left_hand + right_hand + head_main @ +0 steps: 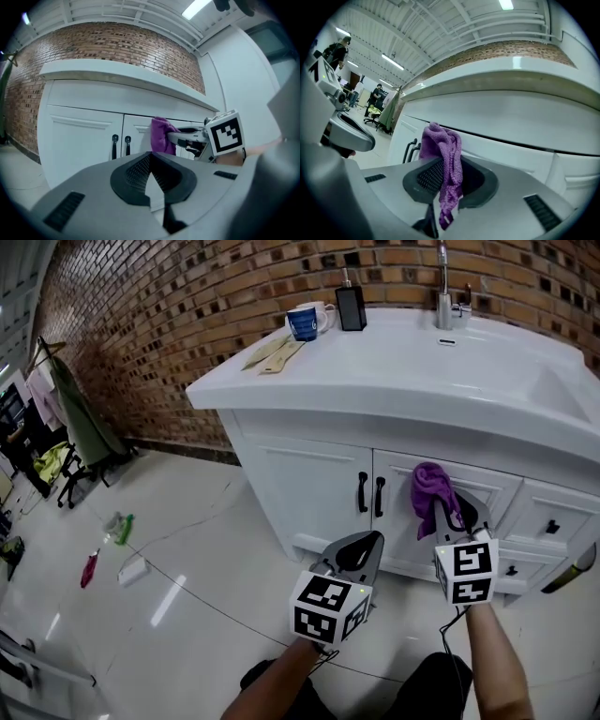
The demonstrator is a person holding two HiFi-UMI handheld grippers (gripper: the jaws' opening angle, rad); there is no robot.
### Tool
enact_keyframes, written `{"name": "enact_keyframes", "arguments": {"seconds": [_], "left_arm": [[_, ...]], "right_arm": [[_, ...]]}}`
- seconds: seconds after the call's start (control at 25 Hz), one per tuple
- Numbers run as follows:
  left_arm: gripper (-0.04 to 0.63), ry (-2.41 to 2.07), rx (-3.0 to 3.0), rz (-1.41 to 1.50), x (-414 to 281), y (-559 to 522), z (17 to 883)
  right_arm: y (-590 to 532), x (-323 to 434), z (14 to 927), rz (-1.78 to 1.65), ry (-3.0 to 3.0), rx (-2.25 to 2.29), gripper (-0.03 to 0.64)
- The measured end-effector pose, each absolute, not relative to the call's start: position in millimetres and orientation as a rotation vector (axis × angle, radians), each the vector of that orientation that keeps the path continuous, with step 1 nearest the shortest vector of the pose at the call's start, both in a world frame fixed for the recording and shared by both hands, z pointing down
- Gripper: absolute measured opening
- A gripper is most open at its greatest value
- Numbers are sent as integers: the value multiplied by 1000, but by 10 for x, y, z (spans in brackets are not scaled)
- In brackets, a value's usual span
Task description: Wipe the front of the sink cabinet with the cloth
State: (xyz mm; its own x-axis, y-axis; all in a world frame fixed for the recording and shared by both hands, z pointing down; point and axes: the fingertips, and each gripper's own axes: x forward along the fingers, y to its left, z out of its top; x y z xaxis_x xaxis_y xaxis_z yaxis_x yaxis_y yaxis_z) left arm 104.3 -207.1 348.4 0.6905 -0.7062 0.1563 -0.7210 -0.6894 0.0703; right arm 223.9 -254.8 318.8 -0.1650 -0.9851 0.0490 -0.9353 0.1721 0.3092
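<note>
The right hand-held gripper (pixel 449 180) has its jaws closed down on the purple cloth (pixel 443 150). A thick fold is pinched between the pads, a loose bunch rises above and ahead of the jaw tips, and a short tail hangs below them. In the head view that bunch (pixel 429 486) sits just ahead of this hand-held gripper (pixel 461 512), at the front of the sink cabinet (pixel 309 493). It lies to the right of the paired black door handles (pixel 370 493). It looks to be against the door panel, though no view confirms the contact.

The left hand-held gripper (pixel 151 176) hangs to the left of the right one and lower, back from the cabinet, with its jaws drawn together on nothing.

The cloth looks like a light, soft terry that is limp, so it probably folds and slumps rather than holding a shape. It will likely drag well on the smooth white paint without slipping. A hold across a doubled fold near the middle suits it, with enough fabric left beyond the tips to pad them. If that forward wad collapses or pulls through, the hard jaw tips could meet the door instead of the cloth.
</note>
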Motion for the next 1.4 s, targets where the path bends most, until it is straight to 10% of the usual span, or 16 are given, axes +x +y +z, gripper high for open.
{"name": "enact_keyframes", "arguments": {"seconds": [0.88,1.4], "left_arm": [[5,-981,2793,224,1892,-2017,3881],[5,-1043,2730,273,1551,-2050,4061]], "right_arm": [[-1776,3833,3372,-166,-1874,2207,72],[-2157,3244,3723,-68,-2014,2039,71]]}}
